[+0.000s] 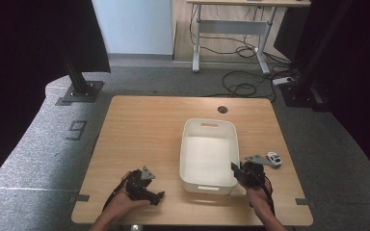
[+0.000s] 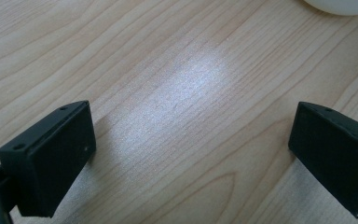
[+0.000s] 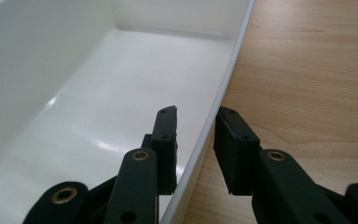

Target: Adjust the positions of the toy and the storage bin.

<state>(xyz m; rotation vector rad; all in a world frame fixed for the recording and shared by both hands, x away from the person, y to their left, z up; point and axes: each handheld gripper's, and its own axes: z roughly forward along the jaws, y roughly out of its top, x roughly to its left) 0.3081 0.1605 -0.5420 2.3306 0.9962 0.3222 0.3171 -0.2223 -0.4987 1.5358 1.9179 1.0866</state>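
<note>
Two tools: I see right tool [image 3: 193,149] pinching the white bin [image 1: 208,156] by its right wall, mid-table; left tool [image 2: 186,154] spread, idle
Risk: one-sided grip, bin tips or slips if lifted
Nearby: toy car [image 1: 273,159] could get knocked

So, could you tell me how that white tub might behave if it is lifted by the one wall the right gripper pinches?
The white tub looks empty, thin-walled plastic, so probably light. Held by the right gripper on one side only, it would likely tilt. Its glossy wall may slip.
</note>
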